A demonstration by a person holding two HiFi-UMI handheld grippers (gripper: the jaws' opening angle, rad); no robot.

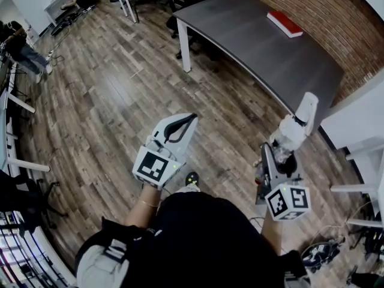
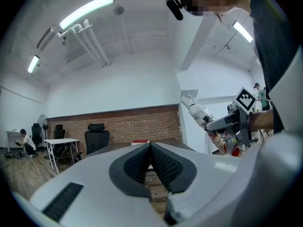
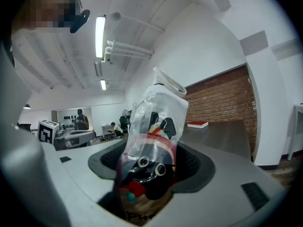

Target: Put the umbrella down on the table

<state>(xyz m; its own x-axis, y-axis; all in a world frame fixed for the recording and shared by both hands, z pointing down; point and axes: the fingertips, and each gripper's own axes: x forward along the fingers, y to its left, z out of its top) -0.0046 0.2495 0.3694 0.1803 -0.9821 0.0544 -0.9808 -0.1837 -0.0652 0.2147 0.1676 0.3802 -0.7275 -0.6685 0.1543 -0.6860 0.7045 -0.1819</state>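
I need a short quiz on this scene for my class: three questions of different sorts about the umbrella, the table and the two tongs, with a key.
1. Multiple choice: what do the right tongs grip?
A) a bottle
B) an umbrella in a clear sleeve
C) nothing

2. True or false: the left tongs are shut, with nothing between them.

3. Fill in: on the grey table lies a red ____.

Key: 1 B; 2 true; 3 book.
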